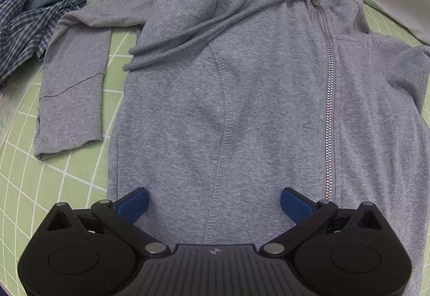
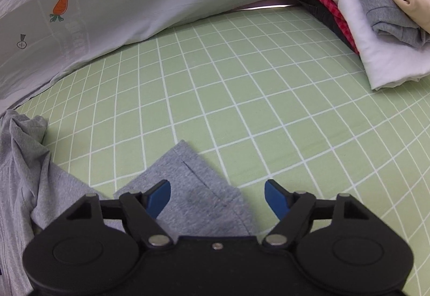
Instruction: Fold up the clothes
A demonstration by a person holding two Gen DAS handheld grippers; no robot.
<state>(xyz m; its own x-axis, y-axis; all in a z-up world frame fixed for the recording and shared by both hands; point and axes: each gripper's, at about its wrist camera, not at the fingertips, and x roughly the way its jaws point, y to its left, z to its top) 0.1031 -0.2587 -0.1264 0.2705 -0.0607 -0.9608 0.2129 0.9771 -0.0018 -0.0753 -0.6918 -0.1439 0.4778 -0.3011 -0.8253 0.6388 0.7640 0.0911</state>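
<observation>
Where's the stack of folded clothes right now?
In the right wrist view, the stack of folded clothes sits at the far right corner of the green checked mat, beside the pale grey carrot-print sheet.

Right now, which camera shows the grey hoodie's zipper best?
The left wrist view: the zipper runs in full down the grey hoodie, from the pull near the collar to the open left gripper. The right wrist view shows only a sleeve and rumpled hoodie fabric at its left edge.
</observation>
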